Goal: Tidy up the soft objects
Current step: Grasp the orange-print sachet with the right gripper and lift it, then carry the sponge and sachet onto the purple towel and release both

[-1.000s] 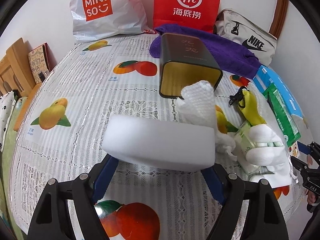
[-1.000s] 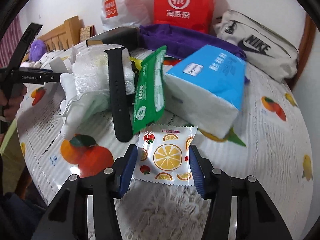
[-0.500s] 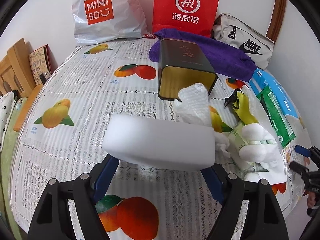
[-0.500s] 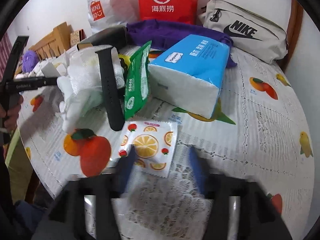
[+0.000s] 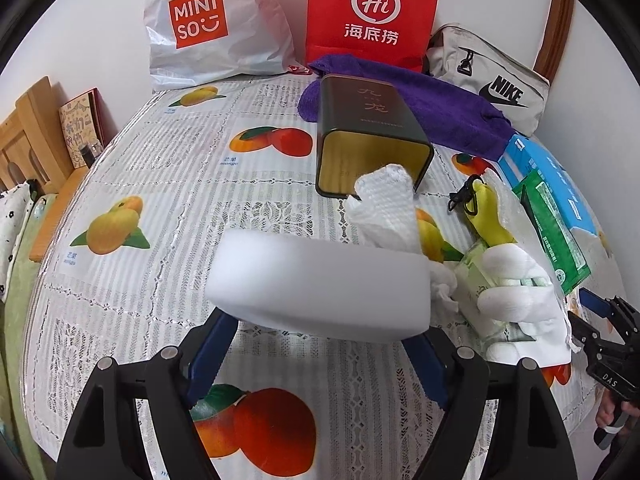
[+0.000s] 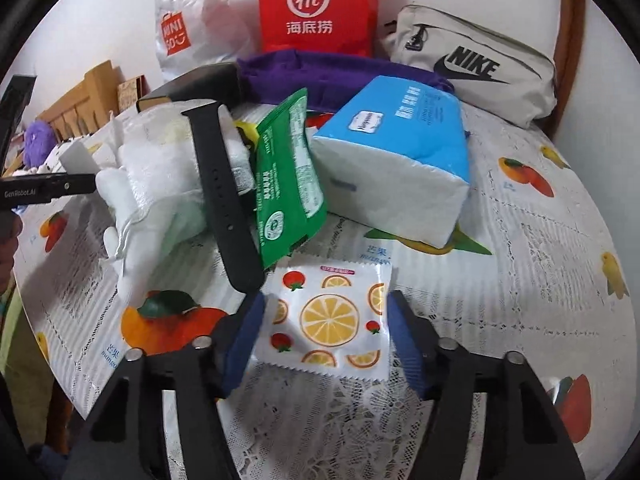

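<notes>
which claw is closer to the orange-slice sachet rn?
Right. The right claw straddles the orange-slice sachet, jaws closing around it. The left claw holds the white sponge across the pile, well away.

I see a plain white wall (image 5: 100,8) behind the counter (image 5: 168,168) — lace cloth printed with fruit — a wooden headboard (image 5: 28,128) at left, brown wooden trim (image 5: 558,20) at right.

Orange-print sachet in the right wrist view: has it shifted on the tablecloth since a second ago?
No. The orange-print sachet lies just below the black strap tip as before, between the closing right gripper fingers.
</notes>
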`<state>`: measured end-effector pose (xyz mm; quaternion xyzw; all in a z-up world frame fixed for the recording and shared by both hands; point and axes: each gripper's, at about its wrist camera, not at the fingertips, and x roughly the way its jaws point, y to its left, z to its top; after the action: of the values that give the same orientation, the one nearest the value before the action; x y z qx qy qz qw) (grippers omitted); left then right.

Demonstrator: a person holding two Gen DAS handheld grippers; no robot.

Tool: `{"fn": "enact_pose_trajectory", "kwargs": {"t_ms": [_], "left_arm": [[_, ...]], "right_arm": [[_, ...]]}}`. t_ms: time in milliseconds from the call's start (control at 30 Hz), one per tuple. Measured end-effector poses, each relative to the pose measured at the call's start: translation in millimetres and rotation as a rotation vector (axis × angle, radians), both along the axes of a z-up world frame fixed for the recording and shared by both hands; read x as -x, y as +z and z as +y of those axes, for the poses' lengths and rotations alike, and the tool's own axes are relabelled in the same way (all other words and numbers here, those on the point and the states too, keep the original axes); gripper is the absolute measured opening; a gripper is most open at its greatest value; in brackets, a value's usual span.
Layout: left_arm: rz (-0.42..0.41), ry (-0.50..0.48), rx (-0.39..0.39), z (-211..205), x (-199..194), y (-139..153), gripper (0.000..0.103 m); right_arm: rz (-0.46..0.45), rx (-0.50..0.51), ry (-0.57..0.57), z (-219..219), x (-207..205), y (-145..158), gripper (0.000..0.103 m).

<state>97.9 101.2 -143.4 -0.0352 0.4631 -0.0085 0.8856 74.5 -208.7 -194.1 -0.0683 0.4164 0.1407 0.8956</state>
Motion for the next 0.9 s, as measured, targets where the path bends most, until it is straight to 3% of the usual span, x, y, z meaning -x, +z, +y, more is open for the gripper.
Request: {"fn": "enact_pose_trajectory", "kwargs": {"t_ms": [100, 167, 267, 333, 400, 900], "left_arm": [[0.009, 0.002, 0.002, 0.7, 0.6, -1.3, 0.081], [0.013, 0.004, 0.006, 1.6, 1.1, -1.9, 0.081], [0.012, 0.001, 0.003, 2.4, 1.0, -1.6, 0.081], [0.009, 0.003, 0.007, 3.4, 1.2, -0.3, 0.081], [0.001, 0.004, 0.013, 4.4, 1.5, 1.5, 0.081], [-0.059, 0.001, 0.043, 10.6, 8.5, 23.9, 0.079]], "right_arm": [[-0.009, 0.018, 0.012, 1.3, 0.4, 1.2, 0.051], [-0.002, 0.020, 0.018, 2.1, 0.1, 2.9, 0.034], [-0.001, 0.025, 0.027, 3.1, 1.7, 3.2, 0.031], [0.006, 0.010, 0.047, 3.9, 2.5, 3.8, 0.017], [0.006, 0.024, 0.066, 7.9, 6.6, 4.3, 0.011], [0.056, -0.050, -0.001, -30.5, 10.0, 22.0, 0.009]]}}
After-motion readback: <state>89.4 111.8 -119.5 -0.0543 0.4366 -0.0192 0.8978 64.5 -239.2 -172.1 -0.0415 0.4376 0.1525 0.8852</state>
